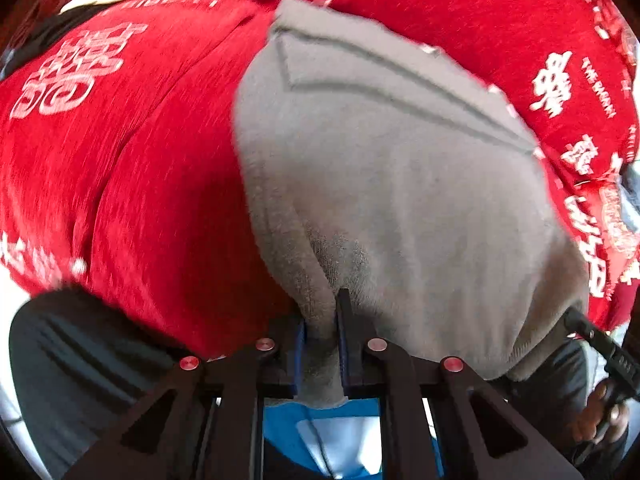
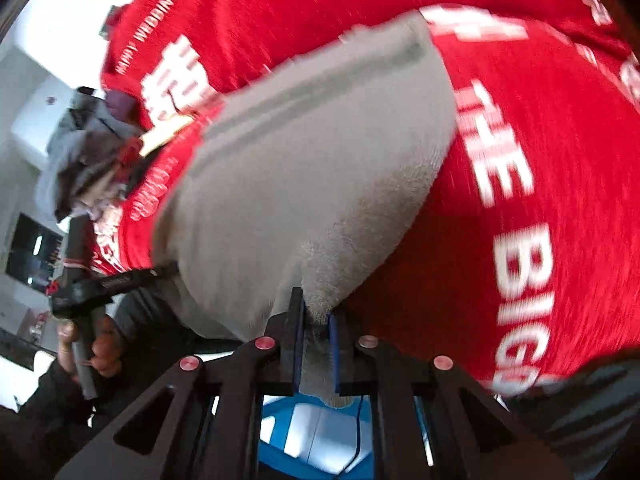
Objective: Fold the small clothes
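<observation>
The left gripper (image 1: 322,344) is pinching a corner of the grey garment (image 1: 384,184) between its fingers (image 1: 344,344), and the right gripper (image 2: 316,354) is nipping another corner of the same cloth between its own fingers (image 2: 294,344). The garment is stretching away ahead of both sets of fingers, lying across the red printed cloth (image 1: 152,184) that is spreading out on either side.
</observation>
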`<action>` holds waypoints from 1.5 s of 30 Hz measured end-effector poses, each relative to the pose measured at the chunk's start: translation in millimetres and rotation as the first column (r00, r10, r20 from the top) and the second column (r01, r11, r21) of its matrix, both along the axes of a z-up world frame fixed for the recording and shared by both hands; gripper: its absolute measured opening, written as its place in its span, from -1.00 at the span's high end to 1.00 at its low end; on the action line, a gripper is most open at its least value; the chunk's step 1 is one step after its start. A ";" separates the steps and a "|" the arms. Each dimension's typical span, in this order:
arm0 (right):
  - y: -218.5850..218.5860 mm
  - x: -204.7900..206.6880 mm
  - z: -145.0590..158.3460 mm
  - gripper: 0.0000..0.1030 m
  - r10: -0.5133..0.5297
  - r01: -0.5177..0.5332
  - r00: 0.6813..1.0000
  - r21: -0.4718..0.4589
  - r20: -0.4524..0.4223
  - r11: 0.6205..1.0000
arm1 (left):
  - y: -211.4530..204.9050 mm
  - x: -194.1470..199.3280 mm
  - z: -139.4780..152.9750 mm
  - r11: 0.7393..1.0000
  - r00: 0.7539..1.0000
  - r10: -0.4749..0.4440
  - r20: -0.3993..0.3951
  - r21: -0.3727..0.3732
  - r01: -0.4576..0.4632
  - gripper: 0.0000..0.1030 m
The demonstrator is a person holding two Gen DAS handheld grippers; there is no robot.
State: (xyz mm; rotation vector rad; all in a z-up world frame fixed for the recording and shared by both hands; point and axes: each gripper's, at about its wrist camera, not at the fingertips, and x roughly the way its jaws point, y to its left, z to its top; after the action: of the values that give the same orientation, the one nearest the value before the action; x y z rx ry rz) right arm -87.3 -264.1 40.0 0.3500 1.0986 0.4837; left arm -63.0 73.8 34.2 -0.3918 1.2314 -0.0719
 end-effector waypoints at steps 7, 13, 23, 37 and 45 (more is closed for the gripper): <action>-20.1 40.7 -0.6 0.78 -0.055 0.054 0.997 0.010 0.050 0.998 | 11.7 38.2 -14.4 0.989 0.998 0.069 -0.007 -0.128 -0.069 0.56; -21.7 47.8 -33.3 0.37 -0.090 0.093 0.994 0.043 -0.061 0.995 | 22.5 26.7 -25.1 0.965 0.995 0.098 -0.015 -0.242 -0.098 0.48; -1.2 30.6 -31.2 0.17 0.041 -0.040 0.998 -0.029 0.045 0.999 | -1.2 22.8 -19.0 0.987 0.999 0.019 0.051 -0.160 -0.010 0.33; -2.7 -1.6 72.4 0.76 0.157 -0.225 0.948 0.235 0.276 0.946 | 9.5 20.1 72.7 0.973 0.963 0.017 0.267 -0.225 0.045 0.77; -15.3 68.0 102.4 0.76 0.033 -0.167 0.944 0.389 0.328 0.906 | 18.5 106.2 93.6 0.957 0.955 0.074 0.288 -0.290 0.013 0.77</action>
State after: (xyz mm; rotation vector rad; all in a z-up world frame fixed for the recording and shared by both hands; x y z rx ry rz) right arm -19.3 -279.4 142.4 0.5667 0.6980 0.8411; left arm 43.2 92.2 127.8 -0.6317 0.9176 -0.2777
